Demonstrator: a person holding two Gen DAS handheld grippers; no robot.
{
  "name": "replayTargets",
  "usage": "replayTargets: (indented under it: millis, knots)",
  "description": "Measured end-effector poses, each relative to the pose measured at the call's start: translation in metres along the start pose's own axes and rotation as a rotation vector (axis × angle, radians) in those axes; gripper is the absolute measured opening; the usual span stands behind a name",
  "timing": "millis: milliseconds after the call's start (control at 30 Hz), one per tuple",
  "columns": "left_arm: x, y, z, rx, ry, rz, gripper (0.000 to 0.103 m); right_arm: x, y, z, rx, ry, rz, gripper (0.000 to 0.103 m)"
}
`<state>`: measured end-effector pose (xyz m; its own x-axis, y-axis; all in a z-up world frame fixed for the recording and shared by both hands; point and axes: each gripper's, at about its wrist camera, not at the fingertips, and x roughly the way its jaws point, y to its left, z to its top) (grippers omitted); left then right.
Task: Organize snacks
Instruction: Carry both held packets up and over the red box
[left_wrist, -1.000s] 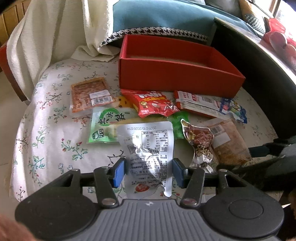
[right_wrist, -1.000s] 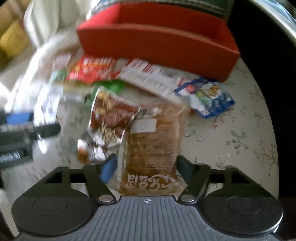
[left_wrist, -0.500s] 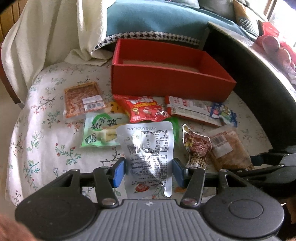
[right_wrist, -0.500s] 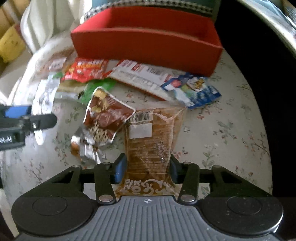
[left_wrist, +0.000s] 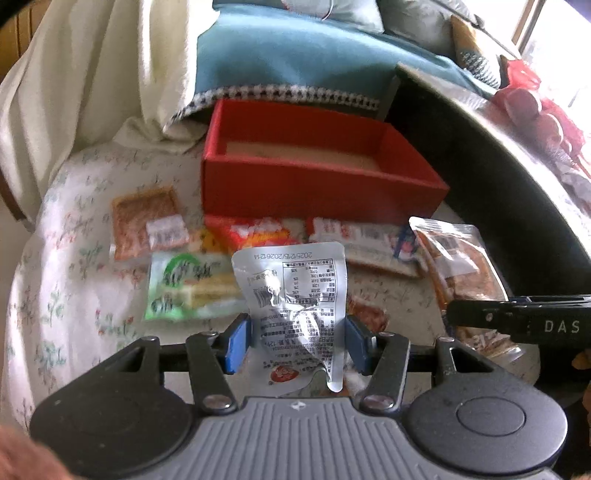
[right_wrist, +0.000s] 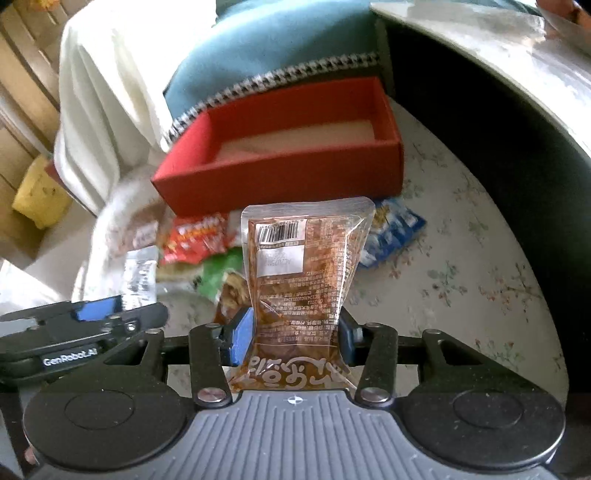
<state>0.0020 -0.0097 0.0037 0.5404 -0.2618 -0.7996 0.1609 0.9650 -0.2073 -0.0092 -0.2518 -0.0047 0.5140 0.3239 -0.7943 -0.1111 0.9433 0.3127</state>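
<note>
Currently: left gripper (left_wrist: 295, 341) clamped on silver pouch (left_wrist: 293, 295); right gripper (right_wrist: 295, 338) clamped on brown packet (right_wrist: 301, 273). Both aloft, short of red box (left_wrist: 314, 177). Risks: slick film slipping from pads; packets colliding over box; snagging near wall.

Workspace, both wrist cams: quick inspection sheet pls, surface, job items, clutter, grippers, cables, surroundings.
Surface: floral tablecloth over a rounded table.
Job's things: red box, open, no packets seen inside; silver foil pouch and brown clear packet, both lifted; green packet, orange packet, red packet and blue packet lying in front of the box.
Clutter: nothing seen beyond the snacks.
Grippers: left gripper shut on the silver foil pouch; right gripper shut on the brown clear packet.
Cables: nothing seen.
Surroundings: white cloth and teal blanket behind the box; dark curved furniture edge on the right.
</note>
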Motion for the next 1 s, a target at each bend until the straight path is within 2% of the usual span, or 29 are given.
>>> replayTargets:
  millis: [133, 467, 1000]
  knots:
    - [-0.007, -0.001, 0.016, -0.017, -0.057, -0.008, 0.047, -0.002, 0.005, 0.012, -0.010, -0.030, 0.024, 0.054]
    - [0.001, -0.004, 0.062, -0.016, -0.131, 0.009, 0.047, -0.002, 0.008, 0.067, 0.004, -0.160, 0.055, 0.054]
    - [0.043, -0.004, 0.117, 0.017, -0.166, 0.091, 0.047, 0.026, -0.001, 0.114, 0.004, -0.218, 0.021, 0.054]
